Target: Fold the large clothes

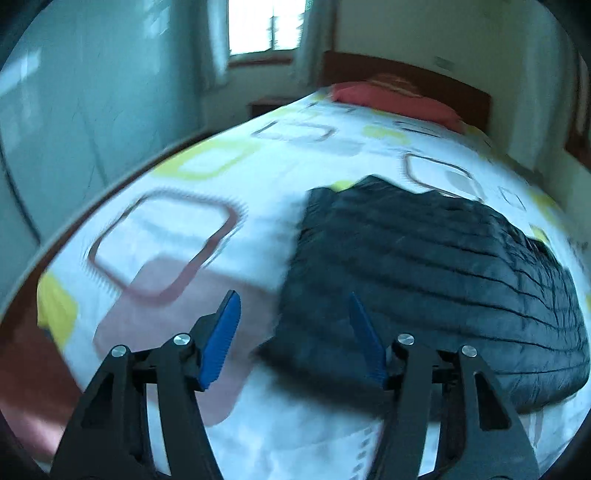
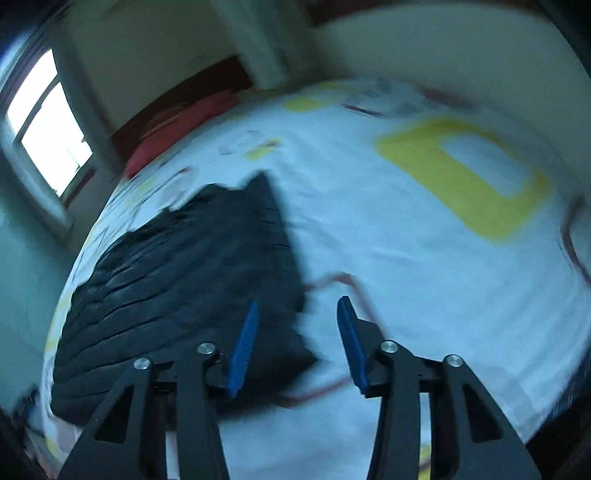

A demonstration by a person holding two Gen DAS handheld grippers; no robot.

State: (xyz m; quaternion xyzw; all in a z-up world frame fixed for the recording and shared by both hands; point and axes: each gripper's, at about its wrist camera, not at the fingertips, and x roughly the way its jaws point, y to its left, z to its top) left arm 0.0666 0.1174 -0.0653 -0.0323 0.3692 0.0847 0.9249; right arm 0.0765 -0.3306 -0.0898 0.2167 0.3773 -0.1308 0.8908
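Left wrist view shows the left tool (image 1: 291,325) with its blue pads (image 1: 221,343) spread apart and nothing between them, hanging released above the bed (image 1: 258,177). The dark quilted jacket (image 1: 424,280) lies folded into a flat, roughly rectangular bundle on the white bedcover printed with yellow and brown rounded squares; its near left corner sits under the tool's right-hand pad in this view, without touching it as far as the blur allows. A red pillow (image 1: 391,99) rests at the far end against a wooden headboard (image 1: 406,74), and a bright window (image 1: 266,26) stands beyond. In the right wrist view, the right tool (image 2: 297,325) is likewise released, its pads apart and empty, above the bedcover just beside the jacket's (image 2: 184,280) right edge. The jacket fills the lower left of that view, with bare cover to its right. Both pictures are smeared, so fine detail is lost.
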